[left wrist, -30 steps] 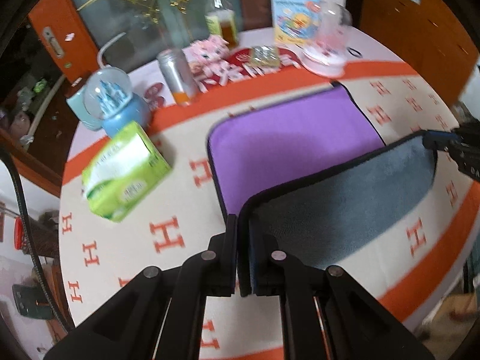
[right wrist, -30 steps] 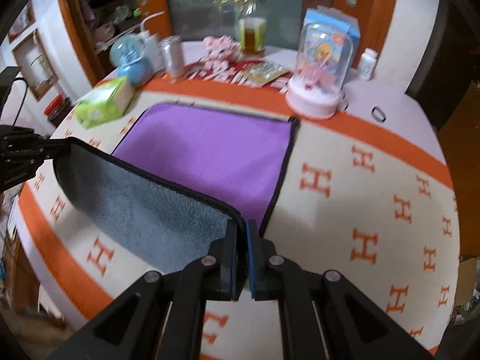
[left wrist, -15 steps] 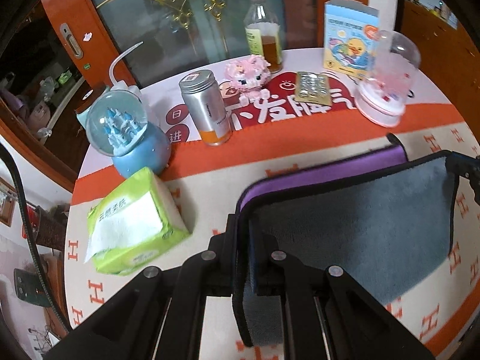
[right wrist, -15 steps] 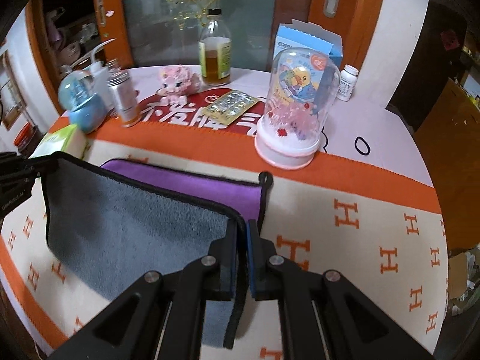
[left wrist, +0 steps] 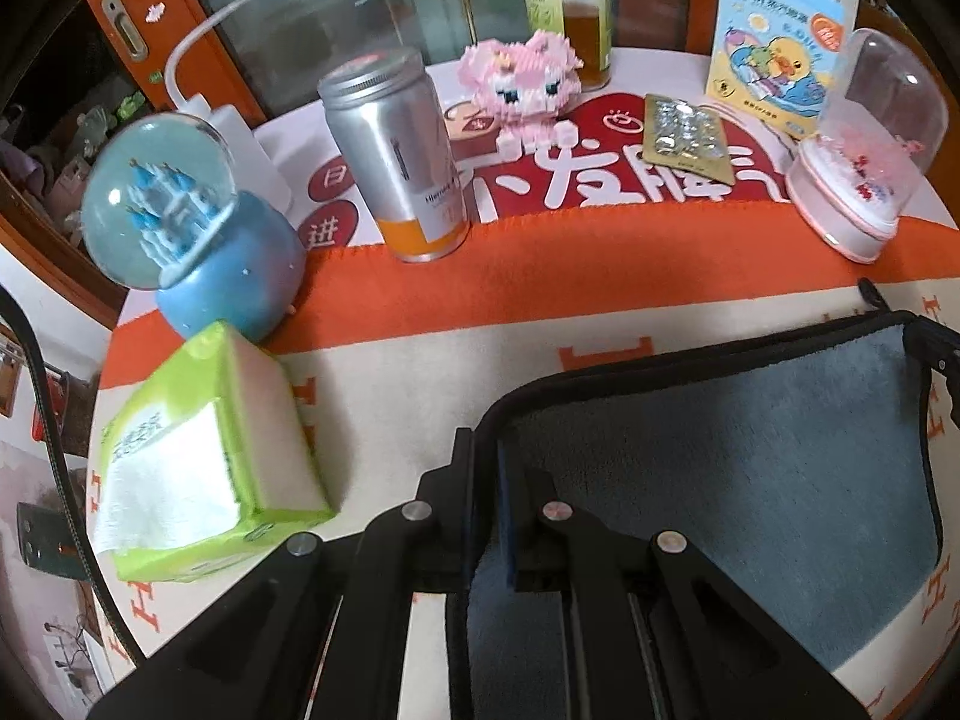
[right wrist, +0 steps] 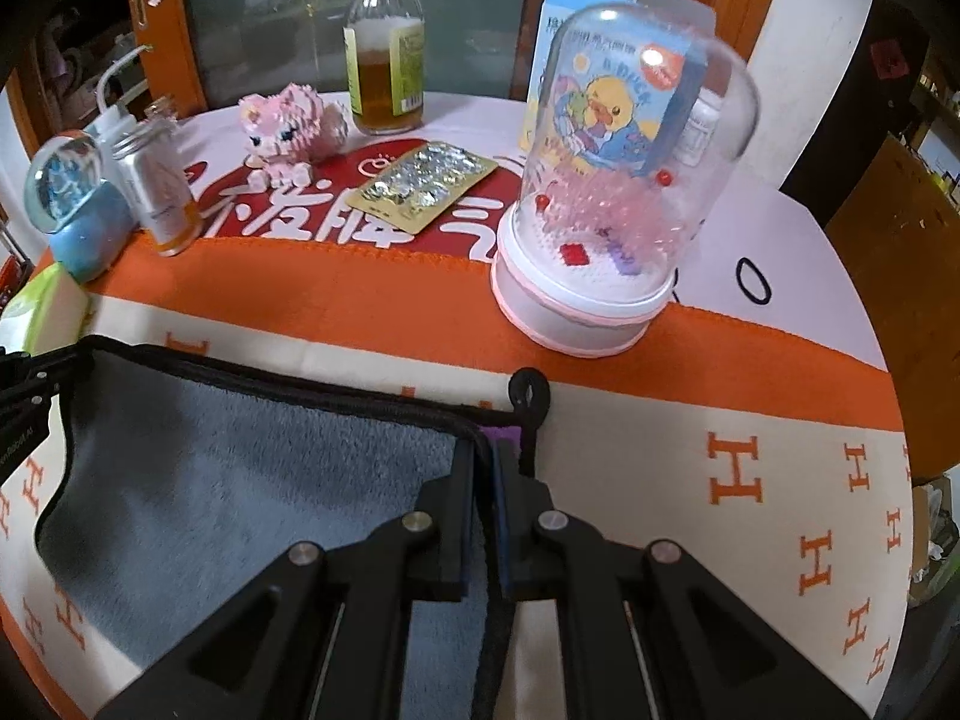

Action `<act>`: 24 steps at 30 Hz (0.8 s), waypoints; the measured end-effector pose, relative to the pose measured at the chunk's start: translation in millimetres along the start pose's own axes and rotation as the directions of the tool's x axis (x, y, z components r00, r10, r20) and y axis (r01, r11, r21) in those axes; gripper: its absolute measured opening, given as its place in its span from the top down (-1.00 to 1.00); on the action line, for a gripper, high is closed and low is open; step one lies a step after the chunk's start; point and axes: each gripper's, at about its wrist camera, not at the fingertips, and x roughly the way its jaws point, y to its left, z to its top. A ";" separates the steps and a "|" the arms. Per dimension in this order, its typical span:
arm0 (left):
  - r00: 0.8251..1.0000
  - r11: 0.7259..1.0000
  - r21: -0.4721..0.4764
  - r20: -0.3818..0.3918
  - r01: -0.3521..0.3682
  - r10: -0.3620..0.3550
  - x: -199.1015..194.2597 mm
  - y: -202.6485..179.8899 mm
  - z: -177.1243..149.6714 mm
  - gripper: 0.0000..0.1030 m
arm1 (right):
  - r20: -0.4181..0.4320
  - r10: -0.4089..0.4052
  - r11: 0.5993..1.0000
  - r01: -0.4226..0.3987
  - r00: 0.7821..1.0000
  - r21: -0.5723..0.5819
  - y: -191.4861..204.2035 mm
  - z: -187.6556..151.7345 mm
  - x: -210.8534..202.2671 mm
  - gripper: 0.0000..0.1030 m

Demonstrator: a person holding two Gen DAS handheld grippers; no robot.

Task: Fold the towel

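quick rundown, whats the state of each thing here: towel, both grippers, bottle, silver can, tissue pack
towel: folded over, grey side up, held at two corners
left gripper: shut on towel corner
right gripper: shut on towel corner
bottle: upright, partly full
silver can: upright, lid on
tissue pack: open, tissue showing

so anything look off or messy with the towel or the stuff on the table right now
Nothing stands out. The towel is folded grey side up, its corners pinched by the left gripper and right gripper. The bottle and glass dome stand upright.
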 end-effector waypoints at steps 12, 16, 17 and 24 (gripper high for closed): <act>0.998 0.997 -0.070 -0.042 0.036 -0.039 19.2 6.7 2.4 0.12 | -0.013 0.014 0.997 -0.013 1.000 0.070 -4.8 0.2 9.8 0.53; 0.999 0.994 -0.102 -0.023 0.047 -0.049 7.5 9.7 1.5 -0.35 | 0.007 -0.006 0.997 0.005 1.000 0.082 -5.6 0.3 -2.5 0.20; 0.999 0.994 -0.101 -0.015 0.050 -0.052 2.6 8.9 1.1 -0.40 | 0.012 -0.004 0.996 0.003 1.000 0.088 -5.9 0.0 -6.2 0.15; 0.998 0.994 -0.103 0.039 0.045 -0.041 -34.3 3.6 -3.9 -0.61 | 0.009 0.045 0.989 -0.046 0.999 0.138 -5.7 -5.9 -28.3 0.12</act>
